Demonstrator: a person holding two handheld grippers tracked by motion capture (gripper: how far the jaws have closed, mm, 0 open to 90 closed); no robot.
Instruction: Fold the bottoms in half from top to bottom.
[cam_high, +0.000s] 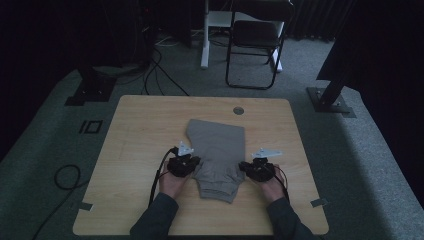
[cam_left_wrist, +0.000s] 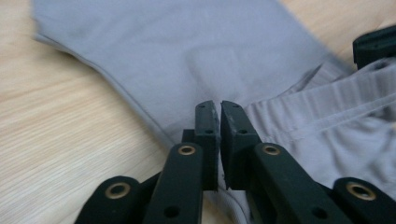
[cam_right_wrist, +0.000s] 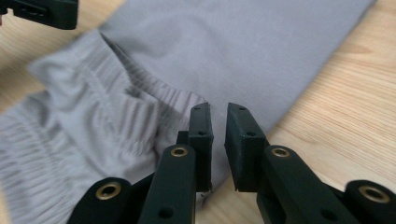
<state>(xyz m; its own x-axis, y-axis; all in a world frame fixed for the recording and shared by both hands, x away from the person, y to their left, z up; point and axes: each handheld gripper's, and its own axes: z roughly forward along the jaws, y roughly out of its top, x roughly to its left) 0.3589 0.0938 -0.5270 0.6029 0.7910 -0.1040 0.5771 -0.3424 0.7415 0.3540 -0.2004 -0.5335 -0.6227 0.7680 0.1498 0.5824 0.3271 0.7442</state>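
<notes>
A grey pair of shorts (cam_high: 217, 150) lies flat on the wooden table (cam_high: 145, 125), its ribbed waistband bunched at the end nearest the person. My left gripper (cam_high: 196, 162) rests at the garment's left edge. In the left gripper view the jaws (cam_left_wrist: 219, 106) stand pressed almost together over the hem of the shorts (cam_left_wrist: 187, 56), and I see no cloth pinched between them. My right gripper (cam_high: 243, 166) sits at the right edge. Its jaws (cam_right_wrist: 217, 108) leave a narrow gap above the edge of the shorts (cam_right_wrist: 233, 46). Each gripper view catches the other gripper: the right one (cam_left_wrist: 375, 44) and the left one (cam_right_wrist: 44, 11).
A round grommet (cam_high: 238, 110) is set in the table's far side. Bare wood lies left and right of the shorts. Beyond the table stand a folding chair (cam_high: 255, 35) and a white post, with cables (cam_high: 160, 70) on the grey floor.
</notes>
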